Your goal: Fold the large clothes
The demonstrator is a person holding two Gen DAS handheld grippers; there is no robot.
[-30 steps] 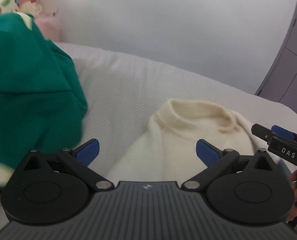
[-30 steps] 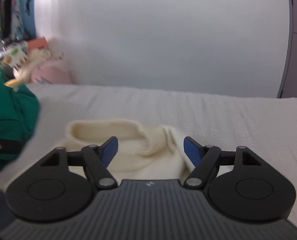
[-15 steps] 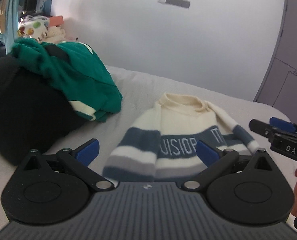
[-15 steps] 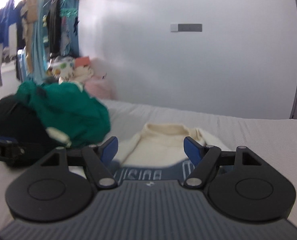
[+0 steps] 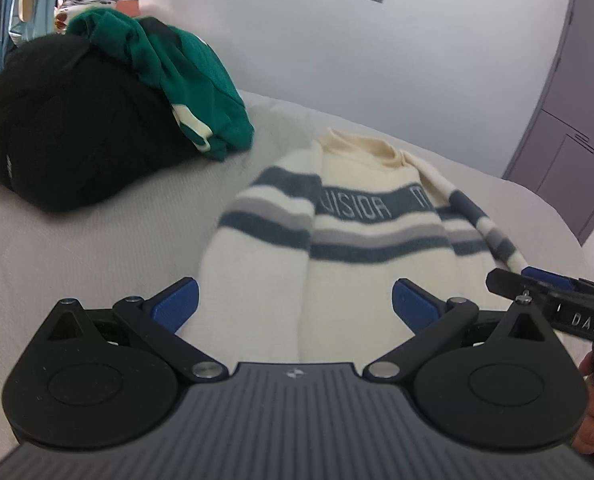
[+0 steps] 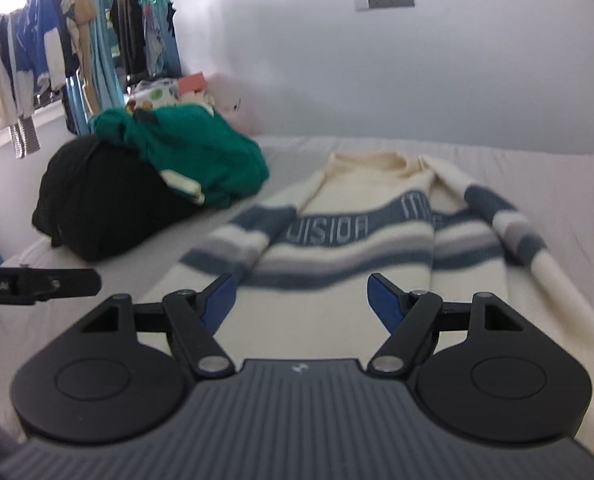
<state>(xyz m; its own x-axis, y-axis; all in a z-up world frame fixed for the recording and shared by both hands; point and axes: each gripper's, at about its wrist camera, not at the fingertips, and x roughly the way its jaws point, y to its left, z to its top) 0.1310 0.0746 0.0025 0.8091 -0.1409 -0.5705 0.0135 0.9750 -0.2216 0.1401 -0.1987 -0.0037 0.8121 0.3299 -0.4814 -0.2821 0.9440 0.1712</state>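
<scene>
A cream sweater (image 5: 353, 256) with blue and grey stripes lies flat on the grey bed (image 5: 97, 248), collar toward the wall, both sleeves folded in over the body. It also shows in the right wrist view (image 6: 357, 248). My left gripper (image 5: 295, 306) is open and empty, held above the sweater's lower half. My right gripper (image 6: 301, 300) is open and empty, also above the lower half. The right gripper shows at the right edge of the left wrist view (image 5: 545, 300); the left gripper shows at the left edge of the right wrist view (image 6: 37, 284).
A pile with a black garment (image 5: 69, 136) and a green garment (image 5: 185, 76) lies on the bed's left side, also in the right wrist view (image 6: 185, 152). Clothes hang on a rack (image 6: 37, 60) at far left. A grey door (image 5: 577, 120) stands right.
Both grippers have pulled back and up from the sweater's collar toward its lower half. More of the sweater and the clothes pile has come into view.
</scene>
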